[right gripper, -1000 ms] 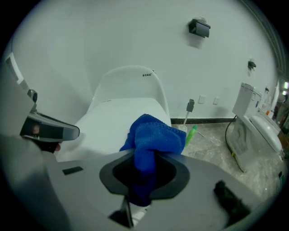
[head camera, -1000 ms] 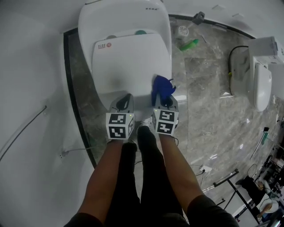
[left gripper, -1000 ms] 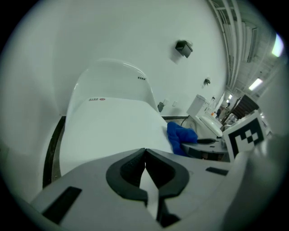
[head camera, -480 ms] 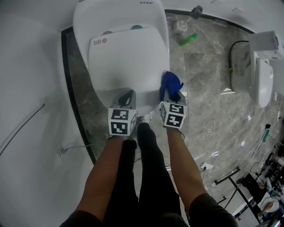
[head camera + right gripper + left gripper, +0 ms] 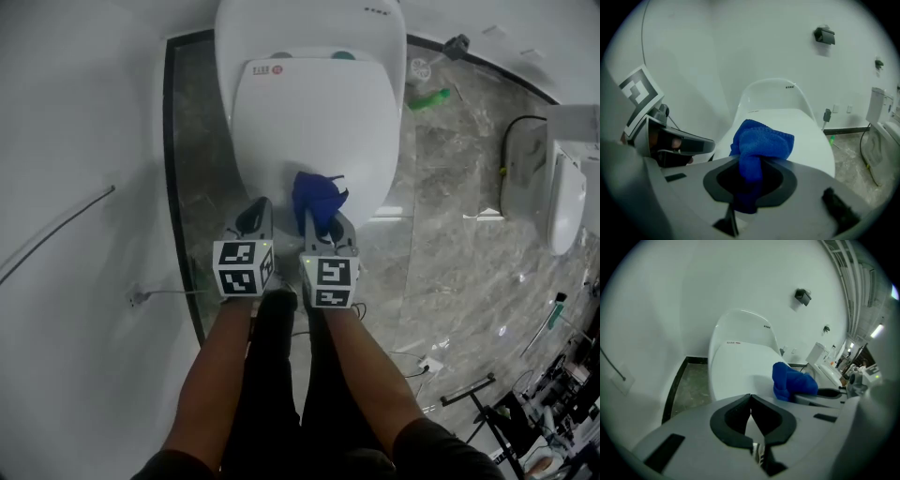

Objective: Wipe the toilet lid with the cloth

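The bunched blue cloth [image 5: 317,199] sits clamped between the right gripper's [image 5: 323,223] jaws, at the near edge of the closed white toilet lid [image 5: 319,112] stretching ahead of it.

Head camera looking steeply down from above; both gripper cameras facing forward, close, seemingly sharing the toilet lid [image 5: 314,117].

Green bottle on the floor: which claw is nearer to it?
Right. The right claw, shut on the blue cloth over the front of the toilet lid, lies toward the green bottle; the left claw, shut empty, sits farther away.
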Available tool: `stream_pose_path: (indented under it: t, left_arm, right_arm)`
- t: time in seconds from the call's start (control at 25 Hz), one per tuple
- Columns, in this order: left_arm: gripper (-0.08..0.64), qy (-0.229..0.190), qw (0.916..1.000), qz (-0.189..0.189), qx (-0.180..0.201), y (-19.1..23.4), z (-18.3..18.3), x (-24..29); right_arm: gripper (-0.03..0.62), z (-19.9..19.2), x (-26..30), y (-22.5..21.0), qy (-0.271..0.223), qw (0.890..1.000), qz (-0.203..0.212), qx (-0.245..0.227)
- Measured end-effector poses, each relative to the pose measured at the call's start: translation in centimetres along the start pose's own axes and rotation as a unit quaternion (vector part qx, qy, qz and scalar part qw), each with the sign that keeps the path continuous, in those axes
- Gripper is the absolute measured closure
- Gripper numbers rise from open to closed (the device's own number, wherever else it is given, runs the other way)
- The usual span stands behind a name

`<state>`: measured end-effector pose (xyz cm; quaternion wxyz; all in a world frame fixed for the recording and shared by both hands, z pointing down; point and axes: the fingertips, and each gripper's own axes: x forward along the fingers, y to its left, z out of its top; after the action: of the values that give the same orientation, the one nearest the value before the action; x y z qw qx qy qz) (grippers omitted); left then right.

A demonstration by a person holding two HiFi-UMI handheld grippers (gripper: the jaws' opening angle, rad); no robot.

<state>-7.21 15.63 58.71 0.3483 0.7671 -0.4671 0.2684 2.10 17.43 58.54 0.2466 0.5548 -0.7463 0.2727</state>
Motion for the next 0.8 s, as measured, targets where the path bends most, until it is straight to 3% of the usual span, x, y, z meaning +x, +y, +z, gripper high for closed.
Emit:
stream_pose_path:
  t: [0.2, 0.36, 0.56, 0.8]
  left_arm:
    - [0.549, 0.01, 0.9991, 0.027, -0.032, 4.2, -2.5, -2.3]
    - [0.549, 0.019, 0.998, 0.039, -0.046, 5.7, -4.2, -3.0]
    - [0.549, 0.029, 0.998, 0.036, -0.044, 5.5, -4.8, -2.3]
    - [0.549, 0.04, 0.9988, -0.006, -0.027, 1.2, -4.5, -0.9]
  right_arm:
    - [0.534, -1.7, 1.8, 6.5, 0.019, 0.998, 0.051, -0.017]
    - [0.534, -3.3, 3.2, 8.6, 0.041, 0.997, 0.058, -0.036]
    - [0.534, -3.6, 3.5, 7.9, 0.041, 0.995, 0.045, -0.074]
    - [0.534, -3.6, 1.7, 3.5, 0.034, 0.998, 0.015, -0.059]
